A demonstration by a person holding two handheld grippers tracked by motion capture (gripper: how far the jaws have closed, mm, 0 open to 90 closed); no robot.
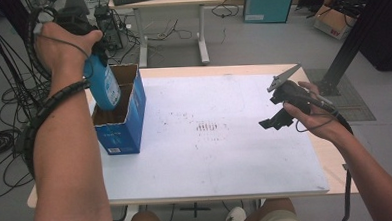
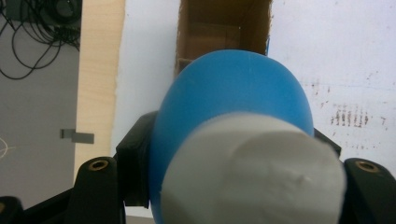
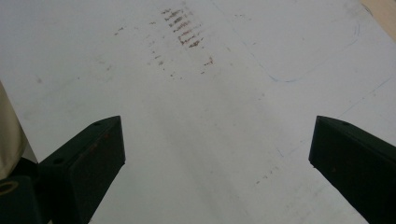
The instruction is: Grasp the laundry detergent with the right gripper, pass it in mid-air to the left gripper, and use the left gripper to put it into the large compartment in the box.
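My left gripper [image 1: 94, 57] is shut on a blue bottle [image 1: 102, 84] with a white cap [image 2: 252, 172]. The bottle hangs tilted, with its lower end dipping into the open top of a blue cardboard box [image 1: 122, 126] at the table's left side. In the left gripper view the bottle [image 2: 229, 93] sits between the black jaws, and the box's brown inside [image 2: 219, 28] lies beyond it. My right gripper [image 1: 273, 121] hovers open over the right side of the table. Its jaws [image 3: 217, 140] stand wide apart with nothing between them.
A white mat [image 1: 211, 160] covers most of the wooden table, with a patch of brown marks [image 1: 207, 126] near its middle. Cables [image 1: 3, 99] lie on the floor at the left. Another desk [image 1: 169, 1] stands behind, and a black post [image 1: 351, 43] rises at the right.
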